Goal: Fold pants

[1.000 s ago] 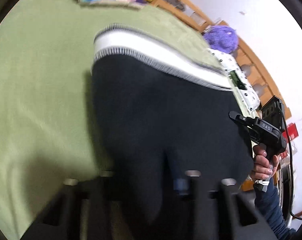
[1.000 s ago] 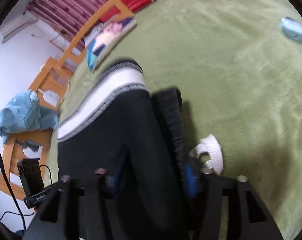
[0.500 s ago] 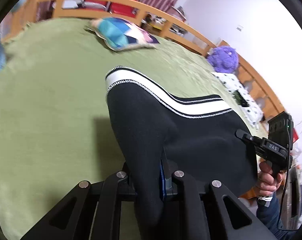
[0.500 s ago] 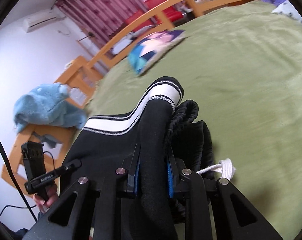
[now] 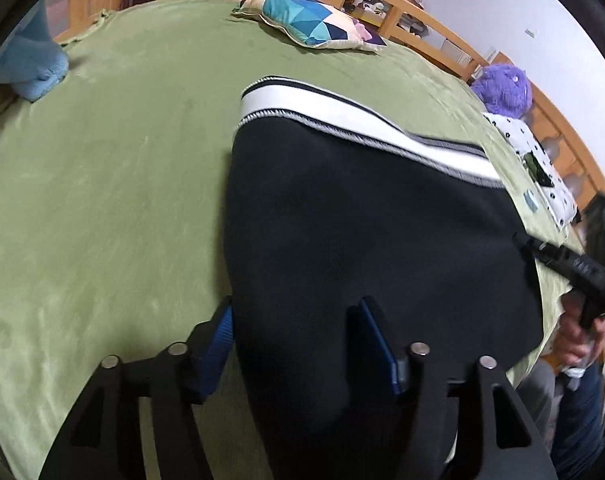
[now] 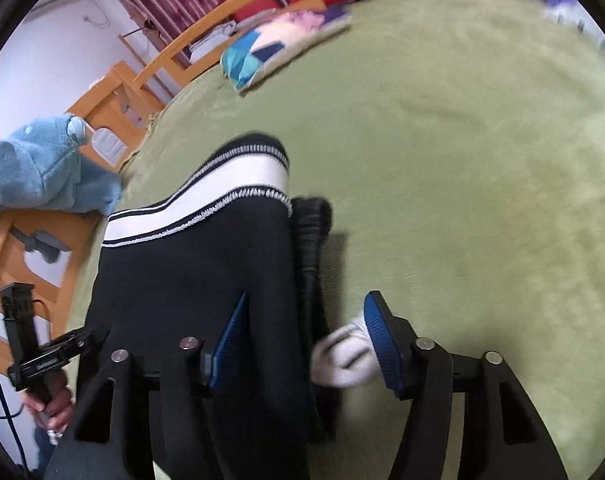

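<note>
The black pants (image 5: 366, 232) with a white striped band (image 5: 342, 120) lie folded on the green bed cover (image 5: 102, 184). My left gripper (image 5: 298, 344) is open, its blue pads either side of the pants' near left corner. In the right wrist view the pants (image 6: 190, 272) lie with a ribbed black waistband (image 6: 310, 232) and white drawstring (image 6: 342, 356) at their right edge. My right gripper (image 6: 302, 344) is open over that edge. Each gripper shows in the other's view: the right (image 5: 570, 264) and the left (image 6: 50, 356).
A blue patterned pillow (image 5: 310, 20) lies at the far side of the bed. A light blue plush (image 6: 34, 168) sits at the left edge, a purple plush (image 5: 502, 88) and a spotted white cushion (image 5: 538, 160) at the right. Wooden rails (image 5: 422, 12) ring the bed.
Both grippers were shut on the pants half a second ago. Now both have opened, and the pants rest flat on the bed.
</note>
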`<state>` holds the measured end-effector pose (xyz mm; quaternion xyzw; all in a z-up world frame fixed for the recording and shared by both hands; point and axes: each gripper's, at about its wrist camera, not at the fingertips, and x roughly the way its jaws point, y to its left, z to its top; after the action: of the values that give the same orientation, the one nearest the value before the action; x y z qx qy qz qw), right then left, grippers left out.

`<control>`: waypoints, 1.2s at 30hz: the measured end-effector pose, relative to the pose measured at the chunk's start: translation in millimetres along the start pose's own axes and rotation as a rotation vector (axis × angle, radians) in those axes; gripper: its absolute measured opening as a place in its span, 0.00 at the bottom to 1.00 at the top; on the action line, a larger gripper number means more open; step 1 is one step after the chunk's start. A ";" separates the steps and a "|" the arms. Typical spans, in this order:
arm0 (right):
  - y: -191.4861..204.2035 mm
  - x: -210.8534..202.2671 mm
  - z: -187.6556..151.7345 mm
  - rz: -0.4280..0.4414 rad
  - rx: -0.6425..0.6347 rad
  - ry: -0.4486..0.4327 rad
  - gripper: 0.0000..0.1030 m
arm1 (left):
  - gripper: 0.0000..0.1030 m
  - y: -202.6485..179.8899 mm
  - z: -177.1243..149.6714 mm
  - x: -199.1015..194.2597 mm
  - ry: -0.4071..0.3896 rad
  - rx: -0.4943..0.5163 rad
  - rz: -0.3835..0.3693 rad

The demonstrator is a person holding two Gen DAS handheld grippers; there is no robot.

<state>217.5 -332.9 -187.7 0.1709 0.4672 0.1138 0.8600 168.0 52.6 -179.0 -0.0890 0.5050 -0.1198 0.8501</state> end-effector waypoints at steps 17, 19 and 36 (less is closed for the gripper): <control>28.2 -30.1 -83.1 -0.010 -0.021 -0.003 0.53 | 0.79 -46.6 -108.7 -35.2 -0.106 0.197 0.142; 26.1 -31.9 -85.7 0.002 0.012 -0.010 0.53 | 0.77 -50.3 -108.8 -29.4 -0.156 0.199 0.276; 39.6 -50.9 -87.6 -0.058 -0.086 -0.060 0.35 | 0.31 -4.1 -116.0 -79.6 -0.166 0.137 0.062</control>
<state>114.9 -298.3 -177.2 0.1234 0.4409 0.1037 0.8830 28.7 68.5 -166.3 -0.0245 0.4261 -0.1199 0.8964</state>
